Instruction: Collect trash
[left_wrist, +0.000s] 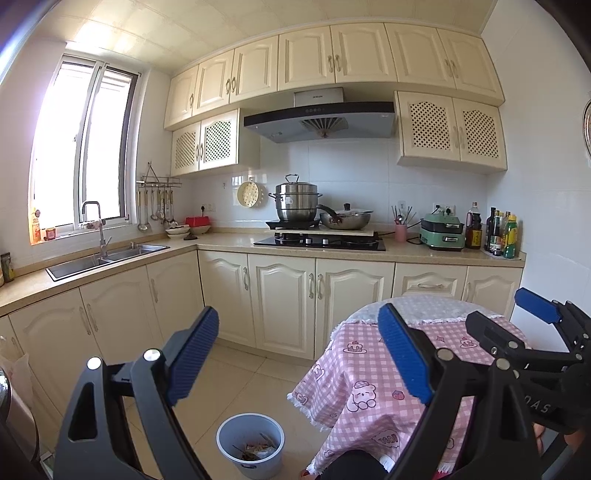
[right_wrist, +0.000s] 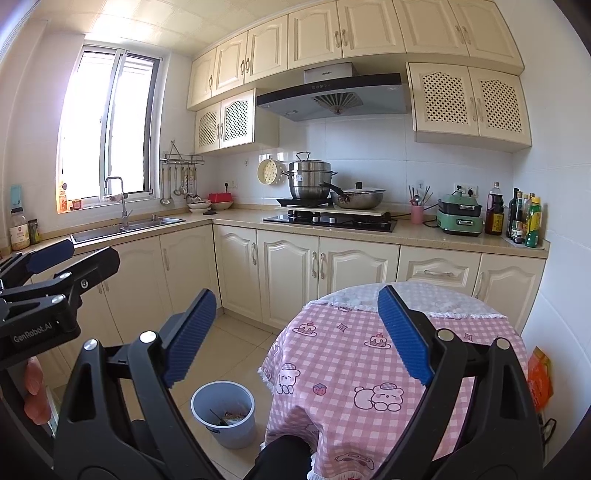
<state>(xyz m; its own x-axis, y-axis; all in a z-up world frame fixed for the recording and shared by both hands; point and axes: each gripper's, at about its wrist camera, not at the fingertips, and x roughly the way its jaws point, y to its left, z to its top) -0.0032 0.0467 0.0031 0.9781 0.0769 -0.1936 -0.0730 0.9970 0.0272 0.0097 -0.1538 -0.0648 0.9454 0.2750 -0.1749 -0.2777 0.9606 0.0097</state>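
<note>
Left wrist view: left gripper (left_wrist: 297, 354) was held up with jaws spread wide, nothing between the blue pads (left_wrist: 192, 356). Room was an L-shaped kitchen, cream cabinets (left_wrist: 284, 299) above and below, beige countertop (left_wrist: 221, 242), tiled floor (left_wrist: 236, 384). Sink (left_wrist: 107, 256) sat under the window (left_wrist: 86, 147); steamer pot (left_wrist: 294, 201) and lidded wok (left_wrist: 345, 218) were on the hob under the range hood (left_wrist: 319, 120). Round table with pink checked cloth (left_wrist: 369, 384) was at lower right, top bare as far as visible. Trash bin (left_wrist: 250, 445), pale blue-grey, stood on the floor just beside the table's hanging cloth, with scraps inside; contents too small to identify. Right gripper (left_wrist: 517, 314) poked in at the right edge, jaws apart, partly cut off. Right wrist view: right gripper (right_wrist: 297, 334) was also wide open and empty. Same kitchen, table cloth (right_wrist: 354, 354) filled the lower centre-right, table surface showed no loose items. Bin (right_wrist: 223, 413) sat on the floor left of the table, near the cloth edge. Left gripper (right_wrist: 74, 260) entered at the left edge, its fingers apart; a hand (right_wrist: 35, 391) below it was mostly hidden. An orange packet (right_wrist: 540, 380) against the right wall was half hidden by the gripper frame, type unclear. A dark shape at bottom centre was cut off.
</note>
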